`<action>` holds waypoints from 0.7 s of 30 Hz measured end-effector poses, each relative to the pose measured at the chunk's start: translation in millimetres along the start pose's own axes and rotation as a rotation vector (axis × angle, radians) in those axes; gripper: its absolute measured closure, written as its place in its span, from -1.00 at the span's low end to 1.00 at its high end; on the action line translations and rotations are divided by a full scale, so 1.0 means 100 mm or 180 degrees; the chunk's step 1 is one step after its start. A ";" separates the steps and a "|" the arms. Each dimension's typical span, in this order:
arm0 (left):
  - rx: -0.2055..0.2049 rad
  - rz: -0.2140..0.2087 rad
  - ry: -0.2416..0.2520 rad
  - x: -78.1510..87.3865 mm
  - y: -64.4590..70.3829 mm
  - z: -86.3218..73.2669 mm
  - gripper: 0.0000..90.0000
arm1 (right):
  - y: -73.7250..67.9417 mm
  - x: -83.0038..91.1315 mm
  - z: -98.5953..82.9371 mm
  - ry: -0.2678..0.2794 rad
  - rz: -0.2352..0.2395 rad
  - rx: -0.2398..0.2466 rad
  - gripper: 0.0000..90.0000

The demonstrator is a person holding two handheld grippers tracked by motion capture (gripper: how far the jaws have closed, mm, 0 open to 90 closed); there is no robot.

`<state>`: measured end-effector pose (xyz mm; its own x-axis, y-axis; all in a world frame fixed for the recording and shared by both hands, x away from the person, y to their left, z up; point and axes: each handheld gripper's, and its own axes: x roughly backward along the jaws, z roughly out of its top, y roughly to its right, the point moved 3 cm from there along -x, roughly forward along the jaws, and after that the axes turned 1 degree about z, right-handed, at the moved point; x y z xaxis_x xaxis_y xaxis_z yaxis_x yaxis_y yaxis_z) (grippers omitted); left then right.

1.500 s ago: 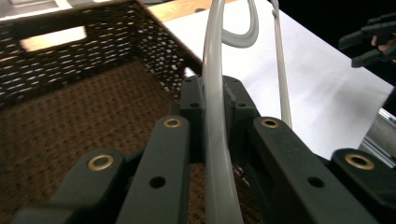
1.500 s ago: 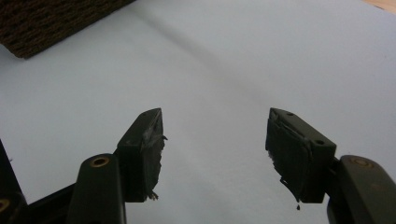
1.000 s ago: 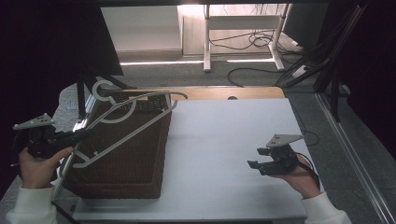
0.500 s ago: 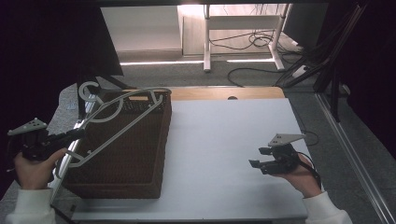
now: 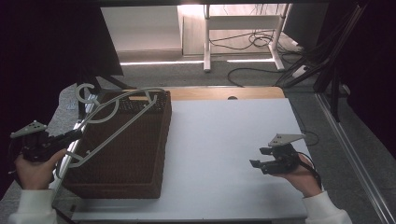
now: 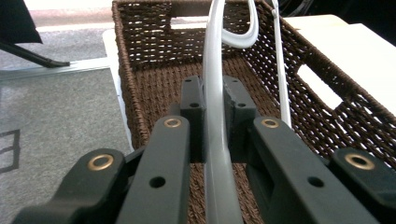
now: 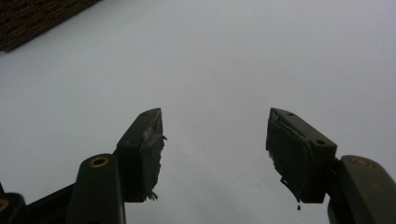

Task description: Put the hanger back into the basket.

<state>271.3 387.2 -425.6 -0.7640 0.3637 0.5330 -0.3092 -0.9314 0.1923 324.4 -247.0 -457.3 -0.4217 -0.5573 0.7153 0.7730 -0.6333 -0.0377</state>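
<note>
Wicker basket (image 5: pixel 126 154) stands on the desk (image 5: pixel 224 154); the left gripper (image 6: pixel 215 116) clamps a white clothes hanger (image 5: pixel 116 119) above it. Probably lifting out; next needs clearing the rim. Right gripper (image 7: pixel 215 140) gapes empty.

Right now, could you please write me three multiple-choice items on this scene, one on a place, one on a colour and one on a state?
1. Where does the wicker basket sit on the white table?
A. its left side
B. its middle
C. its right edge

2. What colour is the hanger?
A. red
B. pale grey
C. black

3. How is the right gripper?
A. shut on a cloth
B. shut on nothing
C. open

Answers: 1 A, the high view shows it at the table's left; 2 B, pale between the left gripper's black jaws; 3 C, its jaws stand apart over bare table.
</note>
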 end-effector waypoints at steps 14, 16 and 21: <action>-0.0018 0.0065 -0.0055 -0.14 0.01 -0.06 0.81 | 0.01 -0.02 0.01 -0.0013 -0.0008 0.0011 -0.19; -0.0014 0.0074 -0.0062 -0.16 0.01 -0.07 0.81 | 0.01 -0.02 0.01 -0.0013 -0.0006 0.0013 -0.19; -0.0006 0.0079 -0.0078 -0.20 0.00 -0.09 0.80 | 0.01 -0.02 0.01 -0.0014 0.0000 0.0014 -0.19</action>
<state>281.4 380.4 -443.7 -0.7573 0.3399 0.5577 -0.2915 -0.9400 0.1772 326.0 -245.9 -458.5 -0.4194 -0.5549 0.7184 0.7751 -0.6308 -0.0347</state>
